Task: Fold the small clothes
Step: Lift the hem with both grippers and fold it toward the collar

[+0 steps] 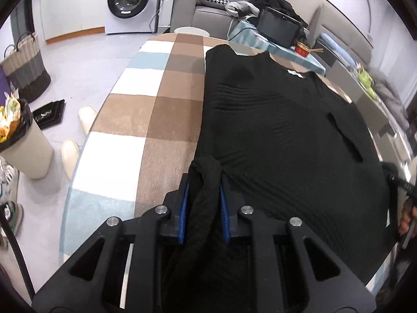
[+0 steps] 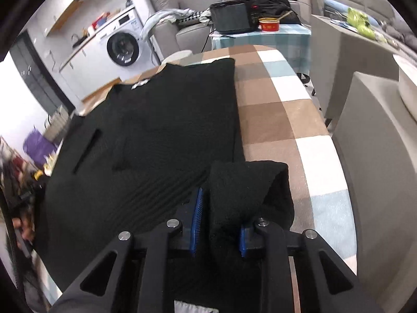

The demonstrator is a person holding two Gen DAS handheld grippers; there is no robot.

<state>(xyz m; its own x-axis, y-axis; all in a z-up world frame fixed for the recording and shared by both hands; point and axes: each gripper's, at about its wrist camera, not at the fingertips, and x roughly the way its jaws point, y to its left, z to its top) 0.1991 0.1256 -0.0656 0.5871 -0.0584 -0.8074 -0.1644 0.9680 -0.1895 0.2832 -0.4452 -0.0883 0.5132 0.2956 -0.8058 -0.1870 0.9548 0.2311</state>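
Sweater (image 1: 273, 130): black, near hem hidden behind fingers.
Left gripper (image 1: 203, 182): clamps bunched sweater edge.
Right gripper (image 2: 221, 208): clamps folded edge; fingertips covered.

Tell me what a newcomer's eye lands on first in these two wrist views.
A large black ribbed knit garment spread over the brown, white and blue checked tablecloth. Close up, the left gripper and right gripper each pinch a bunched fold of it. Behind stands a white front-loading washing machine.
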